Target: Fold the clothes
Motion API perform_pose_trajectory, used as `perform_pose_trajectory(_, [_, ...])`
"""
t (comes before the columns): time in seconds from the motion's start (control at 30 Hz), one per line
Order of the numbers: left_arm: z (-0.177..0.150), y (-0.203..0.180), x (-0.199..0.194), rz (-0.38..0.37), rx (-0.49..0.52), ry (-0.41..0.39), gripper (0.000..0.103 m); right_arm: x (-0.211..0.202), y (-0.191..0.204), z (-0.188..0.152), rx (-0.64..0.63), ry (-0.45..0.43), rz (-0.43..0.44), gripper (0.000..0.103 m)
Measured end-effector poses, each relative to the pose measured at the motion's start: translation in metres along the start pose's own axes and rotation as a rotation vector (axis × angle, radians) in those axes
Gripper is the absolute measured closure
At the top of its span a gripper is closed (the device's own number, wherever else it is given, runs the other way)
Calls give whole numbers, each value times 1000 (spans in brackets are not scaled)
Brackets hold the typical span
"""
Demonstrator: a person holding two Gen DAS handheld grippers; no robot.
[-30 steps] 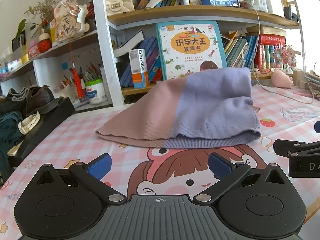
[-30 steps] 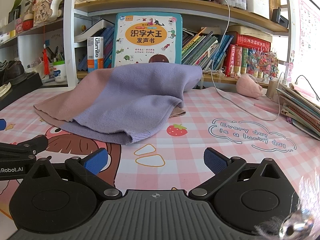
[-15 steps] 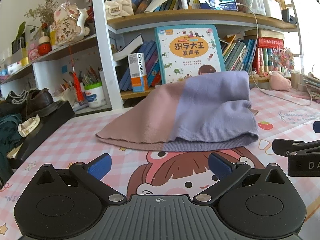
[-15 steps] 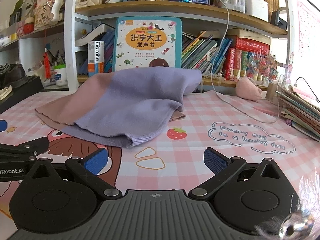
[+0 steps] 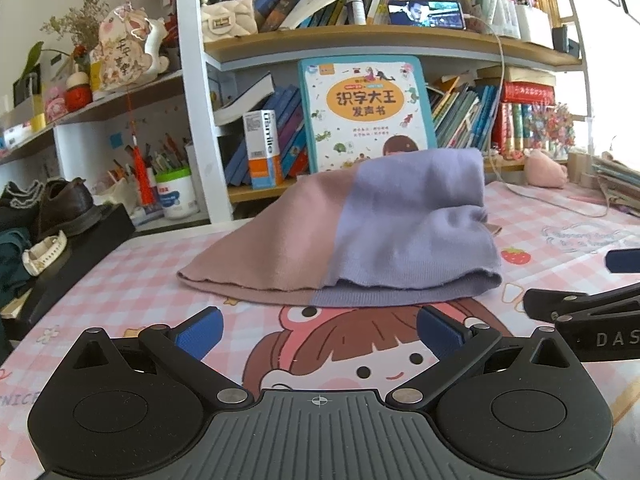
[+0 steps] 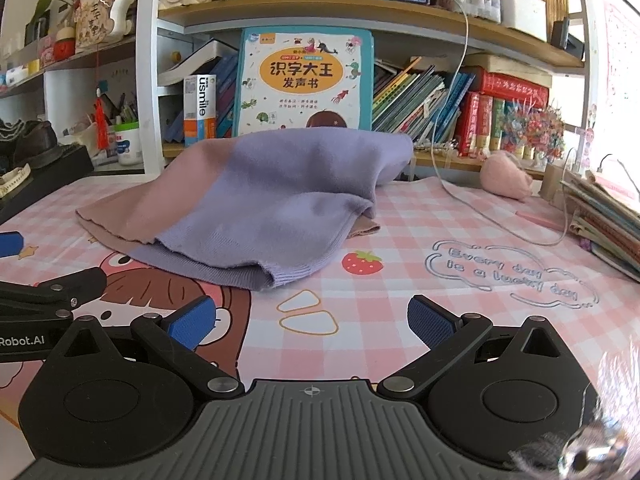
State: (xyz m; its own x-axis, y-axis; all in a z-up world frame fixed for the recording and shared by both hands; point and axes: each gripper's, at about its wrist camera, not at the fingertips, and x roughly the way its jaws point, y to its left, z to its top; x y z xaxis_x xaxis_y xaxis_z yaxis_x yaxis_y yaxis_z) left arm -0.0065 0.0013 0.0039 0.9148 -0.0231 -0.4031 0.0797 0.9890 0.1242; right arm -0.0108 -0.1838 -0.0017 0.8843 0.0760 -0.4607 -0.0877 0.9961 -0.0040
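Observation:
A knit garment (image 5: 360,236), dusty pink on its left and lilac on its right, lies bunched on the pink checked table mat (image 5: 120,288). It shows in the right wrist view too as the garment (image 6: 264,204), with its ribbed hem toward me. My left gripper (image 5: 318,330) is open just short of the hem, its blue pads empty. My right gripper (image 6: 312,320) is open as well, a little short of the hem's right corner. Each gripper's finger shows at the edge of the other's view.
A shelf unit packed with books stands behind the garment, with a large picture book (image 5: 366,112) propped up. A black box with shoes (image 5: 64,208) sits at the left. A stack of books (image 6: 604,216) and a white cable (image 6: 500,216) lie at the right.
Both grippers have tilted down slightly, so the garment sits a little lower in the views. Both stay open. The garment has not moved.

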Motion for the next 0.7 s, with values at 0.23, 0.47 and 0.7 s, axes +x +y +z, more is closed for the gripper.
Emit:
perform_pose_trajectory(0.23, [8,-8,8,-5,56,0,0,7,-3,4,-23,7,3,0])
perform_pose_trajectory(0.47, [30,-19,17,-23,115,-42,0,17,-16,25,-43,-7,13,0])
perform_pose_trajectory(0.7, [42,-39,38,-91,191,-23,0,37,-37,44,-25,8,42,0])
